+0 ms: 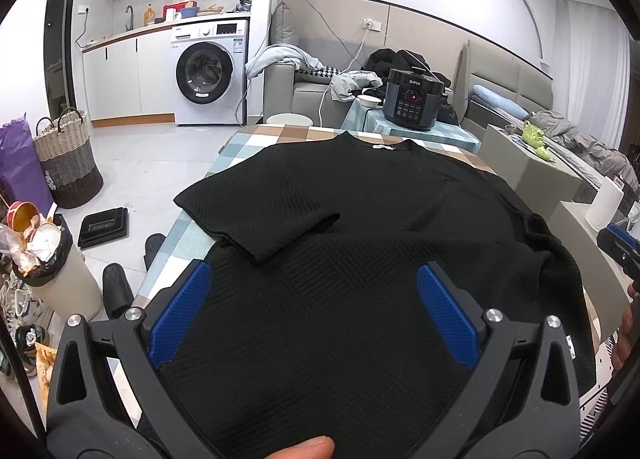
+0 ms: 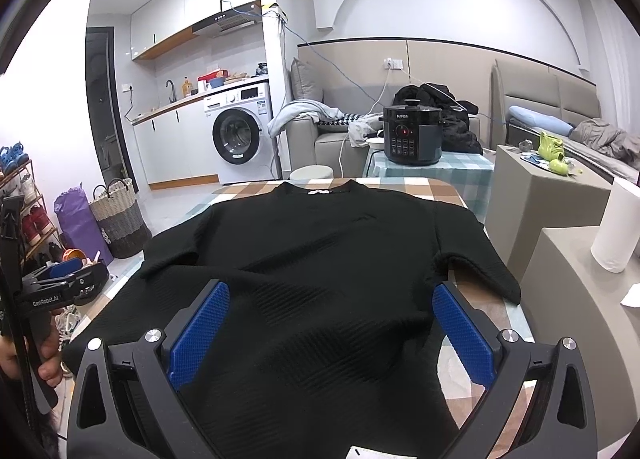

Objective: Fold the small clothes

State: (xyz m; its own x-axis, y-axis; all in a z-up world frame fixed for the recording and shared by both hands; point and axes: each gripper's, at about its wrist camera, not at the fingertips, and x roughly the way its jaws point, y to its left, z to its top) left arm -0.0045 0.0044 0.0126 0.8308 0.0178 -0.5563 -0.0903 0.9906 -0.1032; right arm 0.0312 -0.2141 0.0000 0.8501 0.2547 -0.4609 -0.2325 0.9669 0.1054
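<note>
A black short-sleeved knit top (image 1: 360,219) lies flat on the checked table (image 1: 280,137), collar at the far end. In the left wrist view its left sleeve (image 1: 260,211) is folded in over the body. My left gripper (image 1: 314,283) is open above the top's near hem, blue pads wide apart. My right gripper (image 2: 330,295) is open over the top (image 2: 320,259) near its right side, its right pad (image 2: 460,331) beside the right sleeve (image 2: 480,271). Neither holds anything.
A black pressure cooker (image 2: 412,135) stands on a small table beyond the far edge. Grey boxes (image 2: 548,199) and a paper towel roll (image 2: 616,227) are to the right. A basket (image 1: 66,159), a bin (image 1: 52,259) and slippers (image 1: 116,287) are on the floor at left.
</note>
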